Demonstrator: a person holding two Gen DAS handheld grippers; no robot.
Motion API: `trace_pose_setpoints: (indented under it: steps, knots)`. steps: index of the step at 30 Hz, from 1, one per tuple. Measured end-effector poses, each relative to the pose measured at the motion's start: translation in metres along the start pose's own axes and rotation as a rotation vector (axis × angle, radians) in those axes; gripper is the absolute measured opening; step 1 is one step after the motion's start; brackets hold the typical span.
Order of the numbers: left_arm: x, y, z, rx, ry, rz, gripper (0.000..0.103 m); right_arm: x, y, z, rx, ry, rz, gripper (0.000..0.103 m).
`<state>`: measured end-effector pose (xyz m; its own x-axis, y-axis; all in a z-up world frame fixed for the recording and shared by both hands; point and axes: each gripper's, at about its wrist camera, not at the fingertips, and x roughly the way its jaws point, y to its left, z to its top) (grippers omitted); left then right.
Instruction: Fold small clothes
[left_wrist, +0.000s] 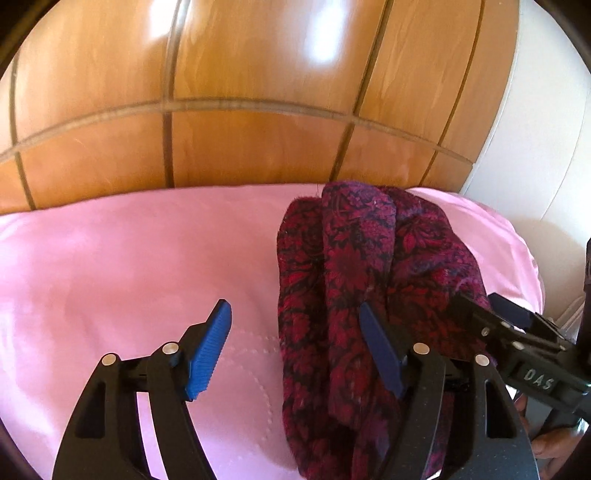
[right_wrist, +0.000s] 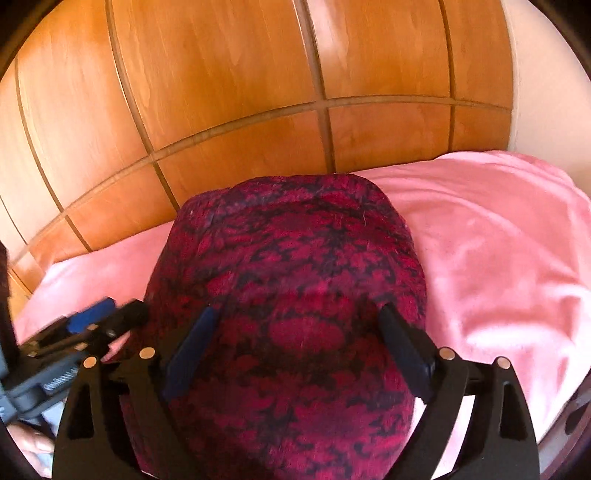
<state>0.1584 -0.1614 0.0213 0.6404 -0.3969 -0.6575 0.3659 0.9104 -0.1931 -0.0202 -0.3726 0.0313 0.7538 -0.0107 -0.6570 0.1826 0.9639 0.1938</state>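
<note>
A dark red and black patterned knit garment (left_wrist: 354, 280) lies bunched lengthwise on the pink sheet (left_wrist: 129, 266). My left gripper (left_wrist: 295, 332) is open; its left fingertip (left_wrist: 212, 343) hangs over bare sheet, and its right one lies on the garment's left part. In the right wrist view the garment (right_wrist: 288, 280) fills the middle, and my right gripper (right_wrist: 299, 332) is open with both jaws over the cloth. The right gripper shows in the left wrist view (left_wrist: 495, 317) at the garment's right edge. The left gripper shows in the right wrist view (right_wrist: 103, 314) at the left.
A wooden panelled headboard or wall (left_wrist: 258, 92) stands just behind the pink sheet. A white wall (left_wrist: 546, 147) is at the right. The sheet (right_wrist: 498, 240) spreads wide to the garment's right.
</note>
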Motion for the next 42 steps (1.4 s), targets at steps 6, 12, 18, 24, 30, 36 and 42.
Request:
trace_pose_setpoints:
  steps: [6,12,18,24,30,36,42]
  knots:
    - [-0.019,0.002,-0.007,-0.015,-0.034,0.026,0.071,-0.020,0.004,-0.012,0.037,-0.021,-0.022,0.093]
    - [-0.039,0.005,-0.017,-0.016,-0.068,0.056,0.071,-0.036,0.010,-0.032,0.037,-0.031,-0.063,0.095]
    - [-0.060,0.009,-0.027,-0.023,-0.108,0.093,0.076,-0.050,0.020,-0.051,0.033,-0.041,-0.100,0.098]
    - [-0.079,0.010,-0.040,-0.028,-0.140,0.127,0.079,-0.065,0.035,-0.069,0.002,-0.062,-0.135,0.100]
    - [-0.095,0.008,-0.055,-0.019,-0.159,0.171,0.087,-0.084,0.040,-0.083,0.007,-0.103,-0.179,0.100]
    - [-0.103,0.008,-0.068,-0.019,-0.167,0.197,0.091,-0.091,0.038,-0.089,0.025,-0.106,-0.199,0.101]
    - [-0.107,0.010,-0.075,-0.014,-0.158,0.208,0.092,-0.095,0.043,-0.092,0.009,-0.121,-0.215,0.101]
